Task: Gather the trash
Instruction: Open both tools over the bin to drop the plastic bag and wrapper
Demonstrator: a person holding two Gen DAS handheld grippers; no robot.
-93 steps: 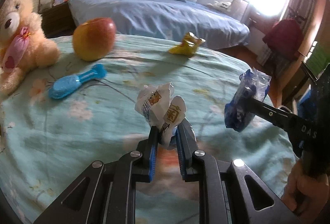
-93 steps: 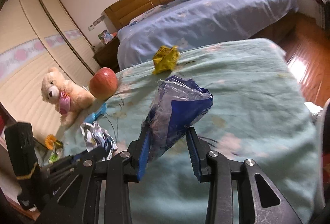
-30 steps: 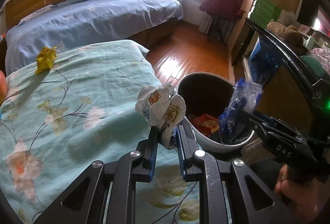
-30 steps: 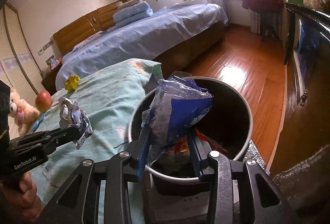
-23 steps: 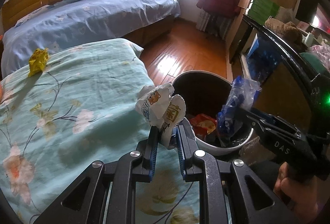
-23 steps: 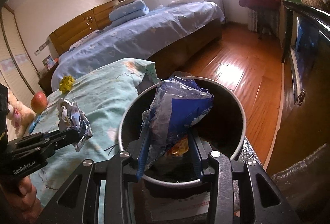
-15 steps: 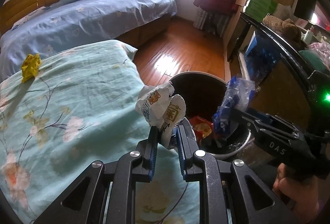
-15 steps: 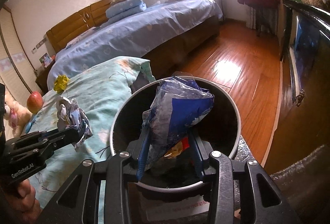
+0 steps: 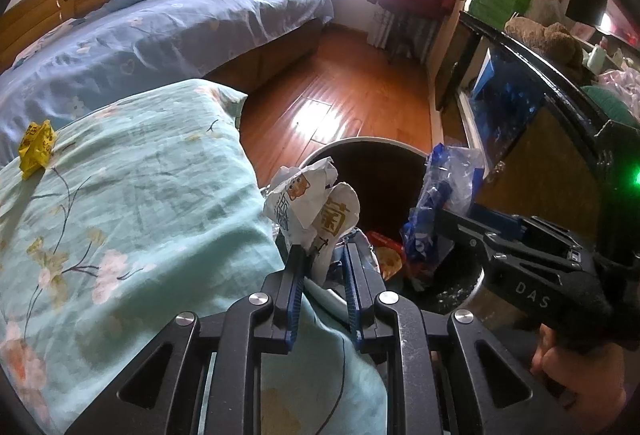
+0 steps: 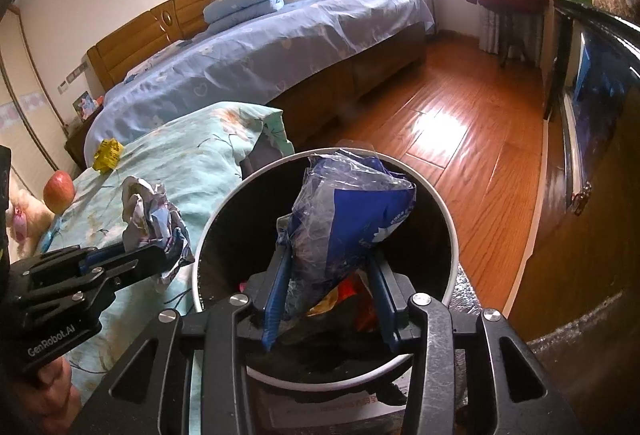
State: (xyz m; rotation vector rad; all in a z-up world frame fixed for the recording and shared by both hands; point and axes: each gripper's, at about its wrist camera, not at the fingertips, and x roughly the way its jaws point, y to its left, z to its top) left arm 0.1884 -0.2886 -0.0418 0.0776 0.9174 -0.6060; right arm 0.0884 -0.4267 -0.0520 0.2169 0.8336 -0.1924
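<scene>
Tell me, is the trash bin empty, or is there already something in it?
Not empty. Red and orange wrappers lie at the bottom of the trash bin, under the blue bag.

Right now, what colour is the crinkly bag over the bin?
The crinkly bag is blue and clear plastic, seen best from the right wrist view.

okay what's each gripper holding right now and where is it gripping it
The left gripper pinches a crumpled white printed wrapper by its lower end. The right gripper holds a blue and clear plastic bag by its narrow bottom.
</scene>
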